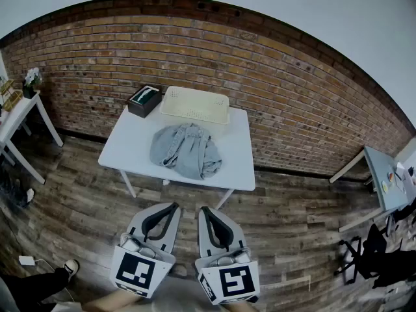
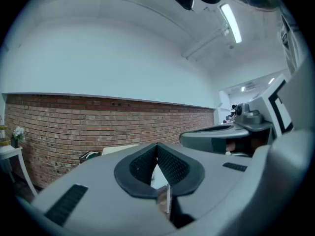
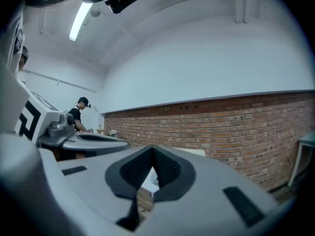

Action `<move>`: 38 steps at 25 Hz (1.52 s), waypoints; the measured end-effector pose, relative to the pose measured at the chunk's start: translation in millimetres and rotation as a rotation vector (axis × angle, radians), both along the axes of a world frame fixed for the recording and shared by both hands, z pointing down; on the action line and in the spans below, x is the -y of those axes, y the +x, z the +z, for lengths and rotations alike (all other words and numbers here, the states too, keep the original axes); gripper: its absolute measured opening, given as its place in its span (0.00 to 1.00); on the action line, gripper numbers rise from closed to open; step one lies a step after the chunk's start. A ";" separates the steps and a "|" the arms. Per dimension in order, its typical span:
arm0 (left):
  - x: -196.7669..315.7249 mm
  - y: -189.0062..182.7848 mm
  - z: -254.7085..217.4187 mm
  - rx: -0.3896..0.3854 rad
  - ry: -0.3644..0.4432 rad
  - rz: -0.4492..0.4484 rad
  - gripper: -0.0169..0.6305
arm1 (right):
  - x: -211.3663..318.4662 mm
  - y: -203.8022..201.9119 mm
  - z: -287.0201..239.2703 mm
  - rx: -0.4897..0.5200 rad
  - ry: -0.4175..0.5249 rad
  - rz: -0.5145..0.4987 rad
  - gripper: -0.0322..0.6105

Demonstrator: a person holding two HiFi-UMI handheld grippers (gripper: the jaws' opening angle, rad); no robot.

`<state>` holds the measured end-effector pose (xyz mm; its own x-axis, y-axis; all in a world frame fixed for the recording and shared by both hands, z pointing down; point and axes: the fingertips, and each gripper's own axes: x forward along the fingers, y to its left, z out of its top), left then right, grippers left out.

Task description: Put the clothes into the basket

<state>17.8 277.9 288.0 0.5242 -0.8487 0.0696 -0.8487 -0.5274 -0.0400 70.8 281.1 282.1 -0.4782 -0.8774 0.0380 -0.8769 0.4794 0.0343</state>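
A crumpled pale denim garment lies in the middle of a white table. Behind it, at the table's far edge, stands a cream plastic basket, which looks empty from here. My left gripper and right gripper hang side by side over the wooden floor, short of the table's near edge, both pointing toward it. Each is shut with nothing between its jaws. In the left gripper view the left gripper shows its pads meeting at the tip; the right gripper shows the same in its own view.
A dark box sits on the table left of the basket. A brick wall runs behind the table. Other white tables stand at far left and far right. A person's shoe is at lower left. A person stands beyond in the right gripper view.
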 end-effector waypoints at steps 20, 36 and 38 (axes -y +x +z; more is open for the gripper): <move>6.1 6.4 8.4 -0.014 -0.011 -0.057 0.04 | 9.0 16.6 10.1 0.024 -0.019 -0.042 0.06; 19.5 -4.2 8.8 -0.016 -0.014 -0.099 0.04 | 20.7 35.3 15.0 0.043 -0.031 -0.007 0.06; 24.1 -4.1 12.7 -0.020 -0.025 -0.098 0.04 | 25.1 37.2 17.9 0.038 -0.038 -0.001 0.06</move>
<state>13.7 253.8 300.7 0.4399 -0.8943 0.0818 -0.8969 -0.4420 -0.0098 108.1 256.0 300.0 -0.4808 -0.8752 0.0533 -0.8767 0.4807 -0.0169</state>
